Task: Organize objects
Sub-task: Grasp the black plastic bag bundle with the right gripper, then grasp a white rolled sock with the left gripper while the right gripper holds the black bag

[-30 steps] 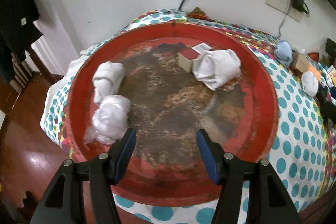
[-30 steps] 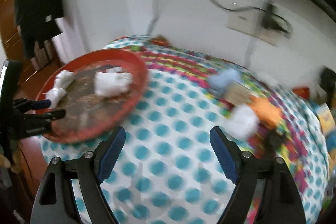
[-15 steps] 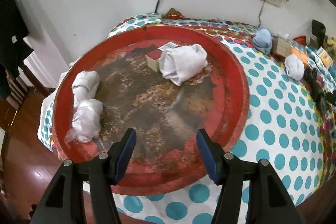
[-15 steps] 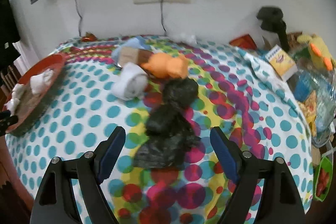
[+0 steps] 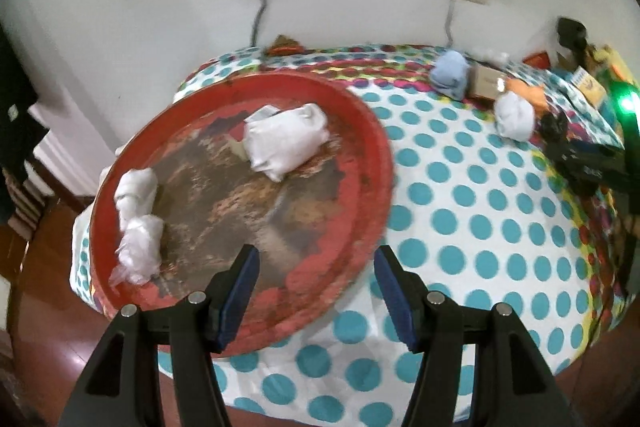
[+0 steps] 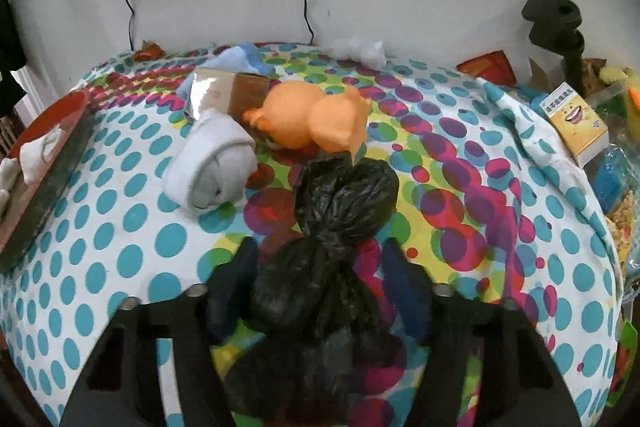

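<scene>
right gripper (image 6: 316, 291) closing around black bag (image 6: 336, 227)

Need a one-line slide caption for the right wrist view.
Right gripper closing around a knotted black plastic bag on the polka-dot tablecloth, with a rolled white sock and orange toy behind.

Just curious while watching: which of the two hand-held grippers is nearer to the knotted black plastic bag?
Right. The right gripper straddles the knotted black plastic bag, its jaws closing around it. The left gripper hangs over the round red tray, far from it.
</scene>
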Motion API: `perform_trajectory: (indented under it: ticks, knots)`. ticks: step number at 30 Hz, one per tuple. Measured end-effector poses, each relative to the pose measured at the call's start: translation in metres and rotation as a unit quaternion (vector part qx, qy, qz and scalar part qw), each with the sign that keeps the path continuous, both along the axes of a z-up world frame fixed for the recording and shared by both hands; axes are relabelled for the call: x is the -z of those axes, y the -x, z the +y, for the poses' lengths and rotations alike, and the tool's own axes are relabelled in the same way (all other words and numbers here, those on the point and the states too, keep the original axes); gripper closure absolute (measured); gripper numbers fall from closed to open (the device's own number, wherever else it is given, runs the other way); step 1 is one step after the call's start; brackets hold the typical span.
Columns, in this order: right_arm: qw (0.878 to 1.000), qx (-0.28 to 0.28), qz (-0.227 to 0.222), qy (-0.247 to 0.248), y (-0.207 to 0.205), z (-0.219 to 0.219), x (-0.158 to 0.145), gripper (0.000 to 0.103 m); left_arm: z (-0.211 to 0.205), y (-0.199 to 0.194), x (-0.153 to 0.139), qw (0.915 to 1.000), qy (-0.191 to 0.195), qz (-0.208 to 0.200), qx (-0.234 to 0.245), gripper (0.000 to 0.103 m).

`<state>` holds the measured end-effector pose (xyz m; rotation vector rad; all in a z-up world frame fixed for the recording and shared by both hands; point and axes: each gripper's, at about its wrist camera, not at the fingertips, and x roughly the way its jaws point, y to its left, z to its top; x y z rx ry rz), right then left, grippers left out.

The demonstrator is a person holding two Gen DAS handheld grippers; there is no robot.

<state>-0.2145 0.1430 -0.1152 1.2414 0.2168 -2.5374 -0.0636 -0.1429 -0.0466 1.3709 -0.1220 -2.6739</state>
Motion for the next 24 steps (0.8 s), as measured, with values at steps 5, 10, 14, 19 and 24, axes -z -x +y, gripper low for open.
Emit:
perform_trajectory:
  ticks: [5, 10, 14, 19, 24]
  knots:
    - [1.0, 0.0, 0.008, -0.012, 0.002, 0.006, -0.001, 0.076, 0.031, 0.017, -0.002, 0.9992, -0.015, -0.007, 0.035, 0.042]
    - [0.999, 0.012, 0.02, -0.037, 0.004, 0.025, -0.002, 0.08, 0.07, 0.043, 0.008, 0.9968, -0.031, -0.029, 0.069, 0.042]
    - [0.999, 0.035, 0.006, 0.0, 0.012, 0.049, -0.002, 0.079, 0.103, 0.066, 0.017, 0.9941, -0.032, -0.038, 0.096, 0.042]
    - [0.999, 0.032, 0.009, -0.016, 0.01, 0.043, -0.002, 0.078, 0.137, 0.095, 0.021, 0.9857, -0.084, -0.046, 0.139, 0.042]
    - [0.999, 0.032, 0.006, -0.007, 0.011, 0.044, -0.002, 0.077, 0.172, 0.124, 0.024, 0.9825, -0.079, -0.047, 0.162, 0.042]
